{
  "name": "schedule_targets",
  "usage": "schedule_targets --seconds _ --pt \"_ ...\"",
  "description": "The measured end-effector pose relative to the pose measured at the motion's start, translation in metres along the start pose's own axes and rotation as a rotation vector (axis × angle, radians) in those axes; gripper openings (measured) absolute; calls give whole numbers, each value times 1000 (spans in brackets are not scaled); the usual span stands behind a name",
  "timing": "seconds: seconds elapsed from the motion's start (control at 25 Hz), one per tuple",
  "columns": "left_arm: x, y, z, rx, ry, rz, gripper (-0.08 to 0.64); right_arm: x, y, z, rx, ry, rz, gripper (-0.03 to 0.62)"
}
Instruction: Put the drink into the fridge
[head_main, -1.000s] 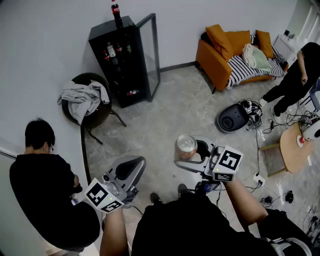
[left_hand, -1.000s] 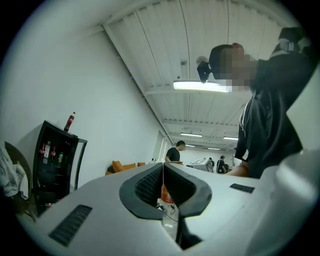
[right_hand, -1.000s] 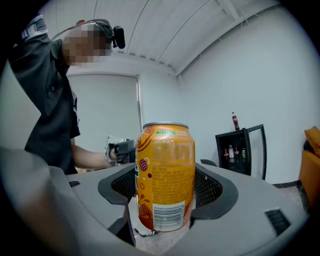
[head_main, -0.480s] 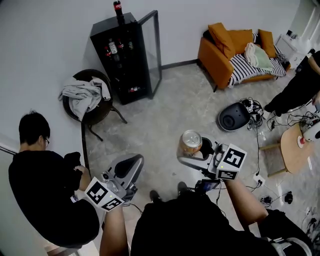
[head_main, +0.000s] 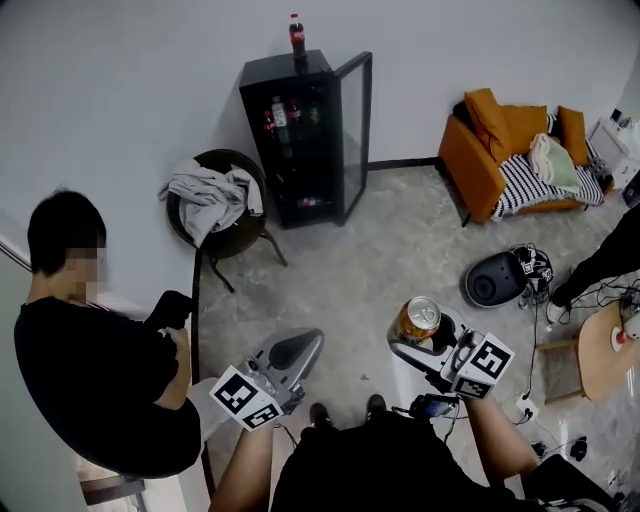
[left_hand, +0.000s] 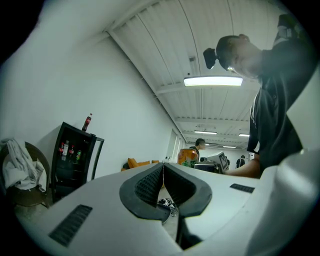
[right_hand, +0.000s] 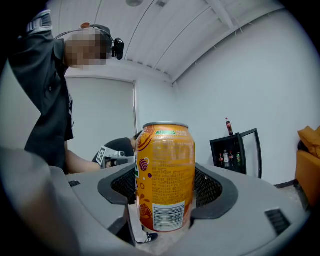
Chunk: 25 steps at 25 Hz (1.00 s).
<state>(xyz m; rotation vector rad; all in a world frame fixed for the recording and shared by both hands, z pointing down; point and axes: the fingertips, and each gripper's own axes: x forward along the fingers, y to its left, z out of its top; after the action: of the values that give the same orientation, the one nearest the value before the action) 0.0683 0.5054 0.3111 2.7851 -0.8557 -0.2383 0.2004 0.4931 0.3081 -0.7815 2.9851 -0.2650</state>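
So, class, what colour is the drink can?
The can is orange; clearest in the right gripper view.

Orange soda can (right_hand: 165, 177) standing upright, barcode low on its side, silver top up, pinched between the jaws of the right gripper (head_main: 422, 338). It's well apart from the black fridge (head_main: 300, 140), which is up against the wall with its glass door (head_main: 357, 125) swung wide open.

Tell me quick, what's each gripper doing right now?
Left gripper: shut, nothing in it.
Right gripper: shut on the orange drink can.
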Motion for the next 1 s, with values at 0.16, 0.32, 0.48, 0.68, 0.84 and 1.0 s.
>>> schedule_targets --seconds 0.16,0.32,0.48,0.68,0.84,1.0 --pt "5 -4 -3 6 19 7 9 -4 -5 -1 -9 17 -2 281" --pt "10 1 -1 6 17 25 9 -4 -12 3 -29 13 1 281" --pt "19 3 -1 21 16 56 9 -6 -18 14 -47 -21 23 281" --pt "33 3 -8 27 8 119 9 -5 -32 23 -68 -49 50 281" --pt "48 0 -9 13 -4 152 9 -5 -42 16 -152 22 59 281" --pt "57 3 -10 8 1 165 9 4 -48 15 -131 38 81 281"
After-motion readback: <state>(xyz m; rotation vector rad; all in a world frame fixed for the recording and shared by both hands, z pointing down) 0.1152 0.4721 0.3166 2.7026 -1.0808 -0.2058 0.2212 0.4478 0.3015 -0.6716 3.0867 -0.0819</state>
